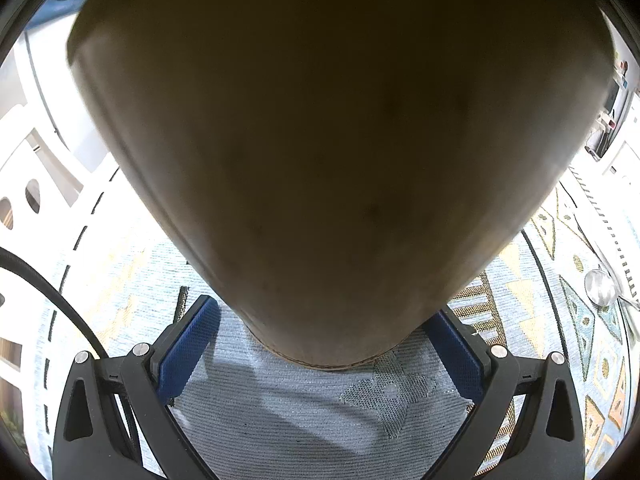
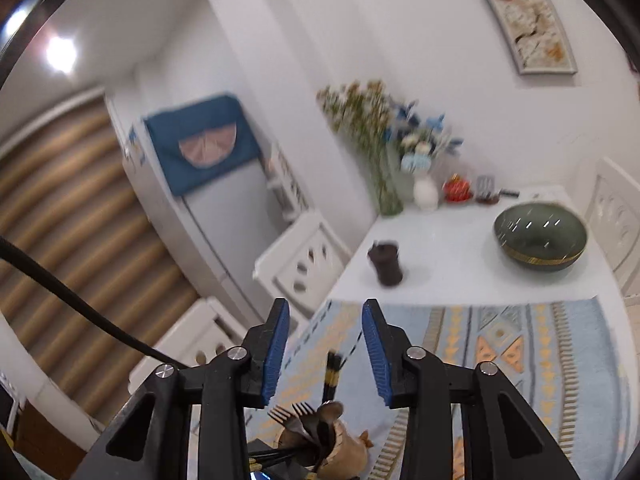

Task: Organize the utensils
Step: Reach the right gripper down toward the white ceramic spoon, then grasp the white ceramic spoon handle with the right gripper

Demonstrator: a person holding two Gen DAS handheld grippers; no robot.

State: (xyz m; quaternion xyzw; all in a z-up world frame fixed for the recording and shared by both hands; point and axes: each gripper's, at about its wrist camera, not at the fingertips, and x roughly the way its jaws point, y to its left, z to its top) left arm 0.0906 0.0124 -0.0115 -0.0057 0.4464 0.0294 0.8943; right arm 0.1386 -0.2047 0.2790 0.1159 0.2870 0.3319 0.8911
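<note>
Here the left gripper clasps the tan holder low on the patterned mat. It looks rigid, top-heavy. The right gripper hangs released above its forks; a spoon lies near the mat's right edge.

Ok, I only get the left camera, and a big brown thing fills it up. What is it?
Observer: It's a holder, with forks and chopsticks standing in it.
Operator: Is the other gripper holding something?
Observer: No, the right gripper is open, with nothing between its fingers.
Operator: What else is out there?
Observer: A dark green bowl sits farther off.
</note>
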